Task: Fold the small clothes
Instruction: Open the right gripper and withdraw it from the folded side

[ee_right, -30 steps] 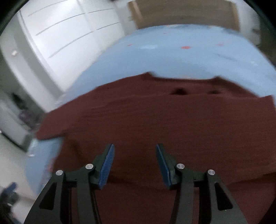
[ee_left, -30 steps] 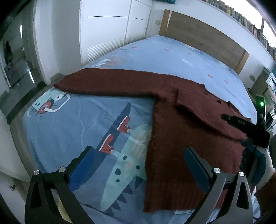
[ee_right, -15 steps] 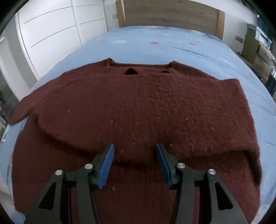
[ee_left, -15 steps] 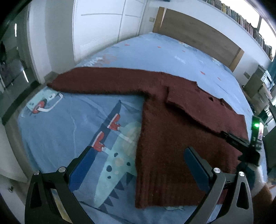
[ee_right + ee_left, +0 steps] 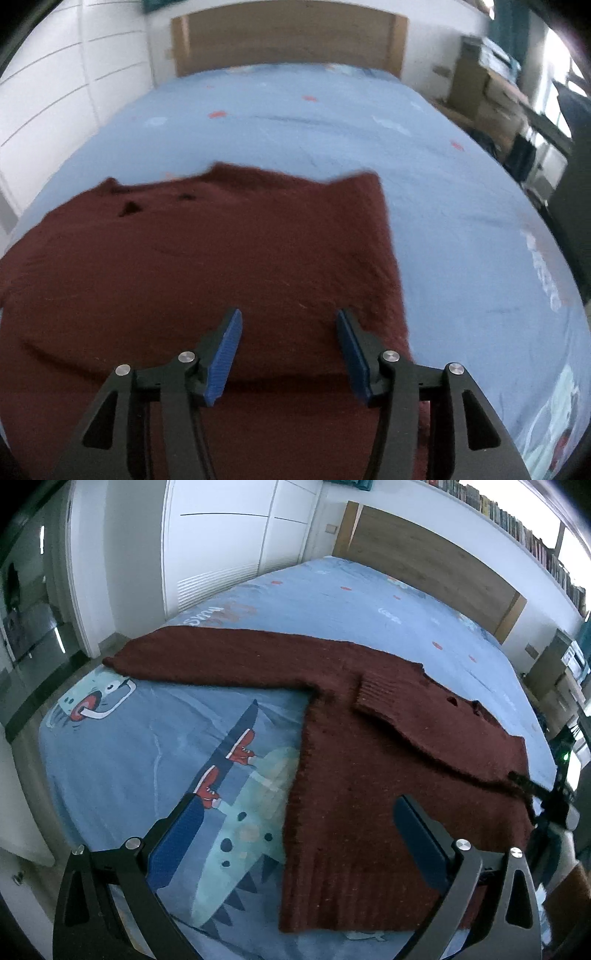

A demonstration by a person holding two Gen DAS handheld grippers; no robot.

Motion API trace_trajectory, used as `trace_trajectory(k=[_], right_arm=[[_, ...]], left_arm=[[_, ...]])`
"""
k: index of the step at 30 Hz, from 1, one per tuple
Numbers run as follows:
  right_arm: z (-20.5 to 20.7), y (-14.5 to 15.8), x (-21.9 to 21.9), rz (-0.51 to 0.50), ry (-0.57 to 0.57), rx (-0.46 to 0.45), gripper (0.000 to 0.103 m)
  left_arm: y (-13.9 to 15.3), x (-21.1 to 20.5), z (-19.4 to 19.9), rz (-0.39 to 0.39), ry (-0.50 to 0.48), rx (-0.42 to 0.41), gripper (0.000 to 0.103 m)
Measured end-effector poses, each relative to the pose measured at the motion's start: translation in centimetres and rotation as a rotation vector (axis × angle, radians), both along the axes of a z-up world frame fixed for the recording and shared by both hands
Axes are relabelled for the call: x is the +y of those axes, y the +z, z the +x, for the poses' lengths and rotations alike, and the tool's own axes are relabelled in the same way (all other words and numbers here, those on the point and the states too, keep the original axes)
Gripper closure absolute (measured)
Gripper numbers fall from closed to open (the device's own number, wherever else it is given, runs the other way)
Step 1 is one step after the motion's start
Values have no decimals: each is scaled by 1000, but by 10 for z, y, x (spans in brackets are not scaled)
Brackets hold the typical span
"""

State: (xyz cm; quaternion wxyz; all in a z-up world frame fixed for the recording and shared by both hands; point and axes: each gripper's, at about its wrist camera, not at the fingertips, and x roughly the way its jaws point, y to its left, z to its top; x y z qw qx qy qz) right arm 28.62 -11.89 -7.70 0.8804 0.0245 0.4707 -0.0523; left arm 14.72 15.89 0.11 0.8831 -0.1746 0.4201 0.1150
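A dark red knitted sweater (image 5: pixel 369 775) lies flat on the blue bed. One sleeve (image 5: pixel 221 661) stretches out to the left; the other sleeve (image 5: pixel 413 716) is folded across the body. My left gripper (image 5: pixel 295 830) is open and empty above the sweater's hem and left edge. My right gripper (image 5: pixel 288 336) is open and empty above the sweater's body (image 5: pixel 184 266), near its right edge. The right gripper's body also shows at the right edge of the left wrist view (image 5: pixel 550 805).
The bed sheet (image 5: pixel 129 746) is blue with cartoon prints. A wooden headboard (image 5: pixel 288 40) stands at the far end. White wardrobe doors (image 5: pixel 221 546) are on the left. Boxes and furniture (image 5: pixel 491 88) stand to the right of the bed.
The right gripper has swung toward the sweater's right edge, and its view now shows more bare sheet. The left gripper's view has shifted only slightly. Both stay open.
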Motion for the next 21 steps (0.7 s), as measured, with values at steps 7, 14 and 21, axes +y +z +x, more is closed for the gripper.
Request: trace_trajectory(k=[7, 14, 21], right_arm=[[-19, -8, -2, 10, 28, -14, 47], [-46, -13, 0, 18, 48, 44, 43], [-89, -3, -2, 26, 49, 28, 43]], left_arm=[[6, -7, 2, 28, -32, 18, 2], [6, -6, 0, 20, -41, 26, 2], [7, -4, -3, 41, -52, 19, 2]])
